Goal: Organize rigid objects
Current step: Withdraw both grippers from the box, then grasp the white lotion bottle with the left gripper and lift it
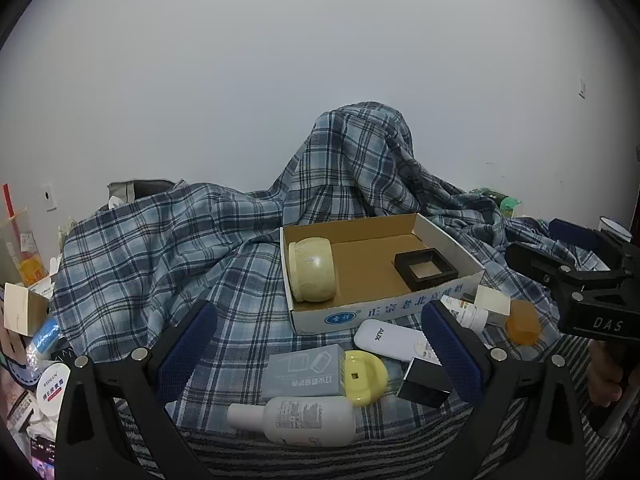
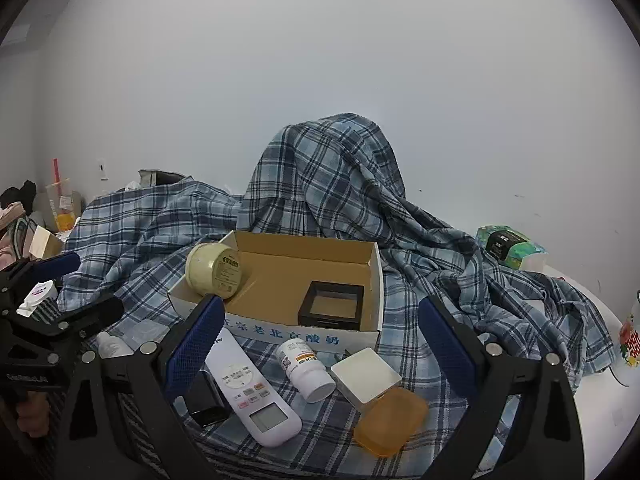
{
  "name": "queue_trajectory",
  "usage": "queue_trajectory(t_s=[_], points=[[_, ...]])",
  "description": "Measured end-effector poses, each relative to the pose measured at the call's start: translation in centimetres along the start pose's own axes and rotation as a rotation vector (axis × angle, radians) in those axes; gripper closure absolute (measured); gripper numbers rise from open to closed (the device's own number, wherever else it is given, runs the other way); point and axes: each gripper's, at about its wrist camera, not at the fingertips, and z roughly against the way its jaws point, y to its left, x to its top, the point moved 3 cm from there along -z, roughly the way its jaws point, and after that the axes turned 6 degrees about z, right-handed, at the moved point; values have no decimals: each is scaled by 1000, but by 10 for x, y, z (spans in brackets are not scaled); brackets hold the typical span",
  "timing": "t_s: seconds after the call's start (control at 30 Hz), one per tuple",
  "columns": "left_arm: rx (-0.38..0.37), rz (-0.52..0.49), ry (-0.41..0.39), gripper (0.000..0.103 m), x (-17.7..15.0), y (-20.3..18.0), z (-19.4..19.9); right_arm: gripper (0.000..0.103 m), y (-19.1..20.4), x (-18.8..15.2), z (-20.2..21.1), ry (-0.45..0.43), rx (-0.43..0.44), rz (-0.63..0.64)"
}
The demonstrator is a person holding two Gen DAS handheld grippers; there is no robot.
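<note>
A cardboard box point(image 1: 384, 308) point(image 2: 376, 280) sits on plaid cloth and holds a cream jar point(image 1: 312, 270) point(image 2: 214, 270) on its side and a black square frame point(image 1: 426, 270) point(image 2: 332, 304). My left gripper point(image 1: 320, 352) is open and holds nothing. In front of it lie a grey carton point(image 1: 304, 372), a yellow round piece point(image 1: 366, 376), a white bottle point(image 1: 300, 420) and a black box point(image 1: 424, 380). My right gripper point(image 2: 322, 346) is also open and empty, with a white remote point(image 2: 252, 392), a pill bottle point(image 2: 306, 368), a white square box point(image 2: 366, 376) and an orange case point(image 2: 390, 420) lying before it.
The plaid cloth point(image 2: 328, 184) is heaped high behind the box. A green tissue pack point(image 2: 510, 248) lies at the far right. A drink cup point(image 2: 60, 208) and small cartons point(image 1: 24, 312) crowd the left side. In the right wrist view the left gripper point(image 2: 76, 288) shows at the left edge.
</note>
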Motion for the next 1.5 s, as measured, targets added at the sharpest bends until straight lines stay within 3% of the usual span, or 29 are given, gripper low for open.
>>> queue_trajectory(t_s=[0.5, 0.77, 0.93, 1.13, 1.23, 1.33, 1.5], points=[[-2, 17, 12, 0, 1, 8, 1, 4, 2, 1, 1, -5, 0, -4], [-3, 73, 103, 0, -9, 34, 4, 4, 1, 1, 1, -5, 0, -1], [-34, 22, 163, 0, -19, 32, 2, 4, 1, 1, 0, 1, 4, -2], [-103, 52, 328, 0, -31, 34, -22, 4, 2, 0, 1, -3, 6, -6], [-79, 109, 385, 0, -37, 45, -31, 4, 3, -1, 2, -6, 10, 0], [-51, 157, 391, 0, -40, 55, -32, 4, 5, 0, 4, -9, 12, 10], [-44, 160, 434, 0, -45, 57, -40, 4, 9, 1, 5, -15, 13, 27]])
